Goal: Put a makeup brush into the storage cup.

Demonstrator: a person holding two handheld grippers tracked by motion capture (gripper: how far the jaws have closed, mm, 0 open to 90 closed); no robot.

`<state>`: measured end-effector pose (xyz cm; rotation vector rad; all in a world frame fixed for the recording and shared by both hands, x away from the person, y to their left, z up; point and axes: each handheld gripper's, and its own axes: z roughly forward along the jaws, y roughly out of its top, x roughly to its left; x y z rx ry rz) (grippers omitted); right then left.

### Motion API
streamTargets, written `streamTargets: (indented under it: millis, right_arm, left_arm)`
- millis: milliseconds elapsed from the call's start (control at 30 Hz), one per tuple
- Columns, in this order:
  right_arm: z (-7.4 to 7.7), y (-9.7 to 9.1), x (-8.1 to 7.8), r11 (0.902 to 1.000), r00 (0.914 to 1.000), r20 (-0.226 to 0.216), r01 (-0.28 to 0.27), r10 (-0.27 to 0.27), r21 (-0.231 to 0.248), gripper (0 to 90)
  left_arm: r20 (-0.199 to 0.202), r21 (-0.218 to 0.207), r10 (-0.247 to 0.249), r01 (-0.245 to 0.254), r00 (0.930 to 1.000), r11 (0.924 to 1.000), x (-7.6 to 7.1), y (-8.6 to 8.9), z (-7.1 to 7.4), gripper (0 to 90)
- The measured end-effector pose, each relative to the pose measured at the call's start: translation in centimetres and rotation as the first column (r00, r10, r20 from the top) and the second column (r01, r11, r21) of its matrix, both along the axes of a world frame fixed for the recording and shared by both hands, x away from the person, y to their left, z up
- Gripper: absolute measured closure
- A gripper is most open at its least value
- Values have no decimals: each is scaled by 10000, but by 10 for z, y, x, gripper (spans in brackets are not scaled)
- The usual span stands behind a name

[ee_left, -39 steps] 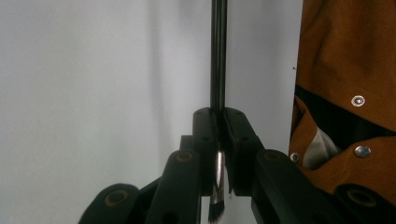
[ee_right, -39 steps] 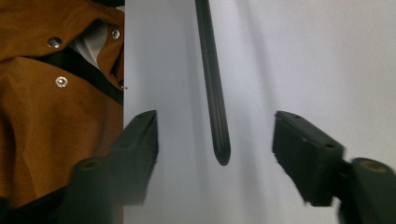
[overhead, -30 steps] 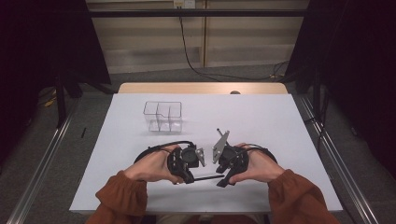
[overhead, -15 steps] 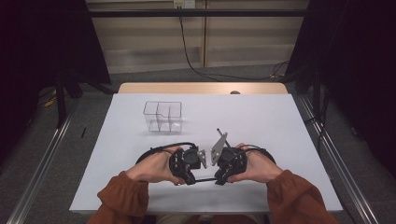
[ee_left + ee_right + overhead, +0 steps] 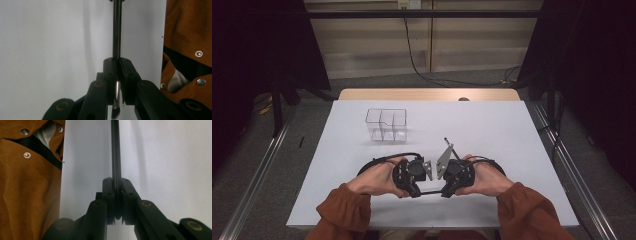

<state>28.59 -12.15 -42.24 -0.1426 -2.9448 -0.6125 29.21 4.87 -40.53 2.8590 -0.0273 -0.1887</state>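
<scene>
A thin black brush (image 5: 432,191) hangs level between my two grippers near the table's front edge. My left gripper (image 5: 416,191) is shut on its brush end. In the left gripper view the silver ferrule and dark bristles sit behind the left gripper (image 5: 117,61), and the handle (image 5: 116,30) runs straight on past the jaws. My right gripper (image 5: 445,191) faces it; its jaws have just been closing and now press on the other end of the handle (image 5: 115,150), as the right gripper (image 5: 116,181) view shows.
A clear plastic holder (image 5: 386,125) with several compartments stands behind the hands, left of centre, on the white table (image 5: 497,130). Orange sleeves (image 5: 532,215) come in over the front edge. Metal rails run along the floor on both sides.
The right gripper's jaws have closed onto the brush handle. Both hands stay where they were, and the left gripper keeps its grip.
</scene>
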Motion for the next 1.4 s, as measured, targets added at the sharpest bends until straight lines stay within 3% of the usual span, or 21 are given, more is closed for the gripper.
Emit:
streamTargets:
  millis: [33, 367, 433, 533, 600, 733, 800, 867, 933, 1000, 1033, 1100, 1167, 1267, 1367, 1400]
  right_arm:
    - [1, -1, 0, 10000, 9999, 137, -16, 14, 88, 838]
    - [2, -6, 0, 9995, 10000, 22, -9, 9, 327, 841]
    - [2, -6, 0, 9994, 10000, 2, -2, 2, 355, 840]
    - [1, -7, -1, 9995, 10000, 76, 38, -41, 328, 840]
    - [0, -8, -1, 9995, 10000, 1, 77, -77, 292, 840]
    - [2, -12, -1, 9978, 9987, 258, 423, -437, 514, 841]
    - [4, -13, -1, 9974, 9986, 279, 442, -458, 567, 840]
    - [4, -14, -1, 9967, 9982, 232, 530, -545, 622, 840]
    - [4, -15, 0, 9962, 9979, 280, 572, -592, 662, 840]
    - [5, -17, 1, 9948, 9971, 239, 701, -720, 742, 840]
    - [6, -18, 1, 9935, 9965, 272, 768, -794, 842, 841]
    - [7, -20, 1, 9909, 9944, 397, 938, -980, 966, 840]
    - [8, -23, 2, 9869, 9914, 537, 1123, -1191, 1161, 840]
    - [6, -27, 3, 9845, 9896, 468, 1298, -1361, 1176, 841]
    - [3, -31, 1, 9827, 9884, 327, 1436, -1483, 1171, 840]
    - [2, -31, 0, 9824, 9879, 270, 1486, -1526, 1135, 840]
  left_arm:
    - [-20, -42, 15, -15, 10000, 10000, 0, 0, 0, 839]
    - [-187, -409, 99, -106, 9998, 9991, 1, 2, 2, 812]
    - [-238, -552, 283, -296, 9993, 9980, 2, 3, 2, 734]
    - [-297, -670, 301, -320, 9991, 9972, 1, 5, 1, 716]
    - [-146, -725, 519, -528, 9985, 9960, 1, 8, 0, 650]
    - [-39, -1172, 992, -990, 9951, 9882, 5, 14, 2, 461]
    - [-19, -1447, 984, -977, 9951, 9846, 5, 16, 5, 440]
    - [129, -1742, 1263, -1221, 9919, 9771, 6, 18, 5, 341]
    - [-15, -2240, 1697, -1658, 9855, 9604, 8, 19, 6, 222]
    - [17, -2798, 1983, -1899, 9801, 9411, 10, 22, 5, 171]
    - [-14, -2824, 2059, -1979, 9786, 9386, 11, 23, 5, 127]
    - [50, -2968, 2453, -2328, 9694, 9261, 12, 26, 3, 104]
    - [-48, -2963, 2637, -2532, 9646, 9209, 13, 29, 1, 67]
    - [-146, -3188, 2538, -2451, 9672, 9156, 11, 37, -3, 46]
    - [55, -3294, 2950, -2768, 9555, 9027, 12, 44, -5, 50]
    - [110, -3317, 3191, -2976, 9476, 8952, 13, 46, -5, 45]
